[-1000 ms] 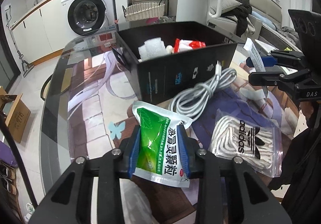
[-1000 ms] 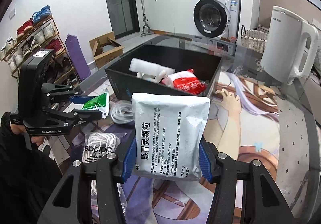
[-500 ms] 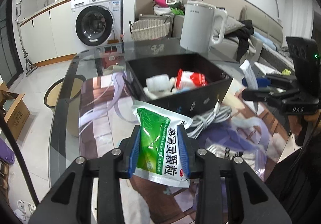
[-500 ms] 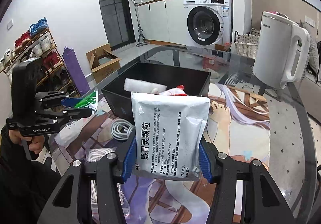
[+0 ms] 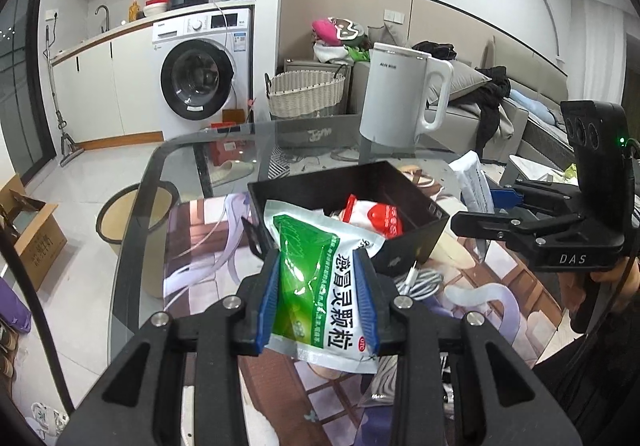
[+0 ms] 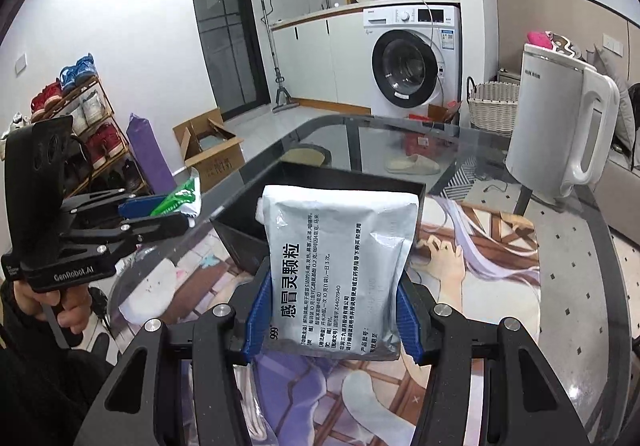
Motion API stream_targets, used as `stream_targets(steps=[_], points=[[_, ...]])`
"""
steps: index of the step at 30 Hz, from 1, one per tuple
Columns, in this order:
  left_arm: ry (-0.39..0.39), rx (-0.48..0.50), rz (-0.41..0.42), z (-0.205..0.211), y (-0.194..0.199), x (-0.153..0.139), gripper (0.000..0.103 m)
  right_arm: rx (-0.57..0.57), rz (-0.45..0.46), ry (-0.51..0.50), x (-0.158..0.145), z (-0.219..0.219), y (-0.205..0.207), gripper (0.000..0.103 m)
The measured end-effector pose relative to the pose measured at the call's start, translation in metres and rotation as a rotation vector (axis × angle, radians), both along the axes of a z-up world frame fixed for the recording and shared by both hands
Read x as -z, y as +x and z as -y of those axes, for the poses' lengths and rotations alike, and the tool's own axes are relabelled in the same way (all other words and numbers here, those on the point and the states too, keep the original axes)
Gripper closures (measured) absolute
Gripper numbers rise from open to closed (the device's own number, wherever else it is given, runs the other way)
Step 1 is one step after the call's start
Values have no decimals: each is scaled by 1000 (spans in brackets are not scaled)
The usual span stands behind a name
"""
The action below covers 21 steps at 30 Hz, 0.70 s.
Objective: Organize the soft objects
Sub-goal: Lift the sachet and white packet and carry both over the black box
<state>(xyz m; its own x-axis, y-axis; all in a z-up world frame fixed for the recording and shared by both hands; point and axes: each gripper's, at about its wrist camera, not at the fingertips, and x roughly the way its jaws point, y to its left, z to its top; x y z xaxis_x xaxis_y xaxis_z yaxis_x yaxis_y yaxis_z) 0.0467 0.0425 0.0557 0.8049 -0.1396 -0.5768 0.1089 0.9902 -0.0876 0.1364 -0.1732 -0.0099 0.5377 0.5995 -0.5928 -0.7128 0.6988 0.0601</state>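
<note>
My left gripper (image 5: 318, 286) is shut on a green and white medicine pouch (image 5: 320, 278), held above the near left corner of the black box (image 5: 416, 230). The box holds a red and white packet (image 5: 376, 216). My right gripper (image 6: 334, 288) is shut on a silver medicine pouch (image 6: 340, 266), held in the air in front of the black box (image 6: 236, 238). The left gripper with the green pouch (image 6: 178, 200) shows at the left of the right wrist view. The right gripper (image 5: 484, 210) shows at the right of the left wrist view.
A white kettle (image 5: 400, 98) stands on the glass table (image 5: 132, 246) behind the box. A coiled white cable (image 5: 420, 280) lies near the box. A printed mat (image 6: 480, 254) covers the table. A washing machine (image 5: 200, 78) and wicker basket (image 5: 306, 90) stand beyond.
Both grippers have risen with their pouches. The box now sits lower and farther in both views. The left gripper has moved toward the box's near corner.
</note>
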Motion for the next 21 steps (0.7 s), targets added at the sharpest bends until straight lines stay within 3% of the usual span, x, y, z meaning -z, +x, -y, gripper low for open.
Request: stream_targets(steps=[21], points=[[-34, -26, 75, 1, 23, -21, 69, 42, 32, 81, -27, -7, 19, 49]])
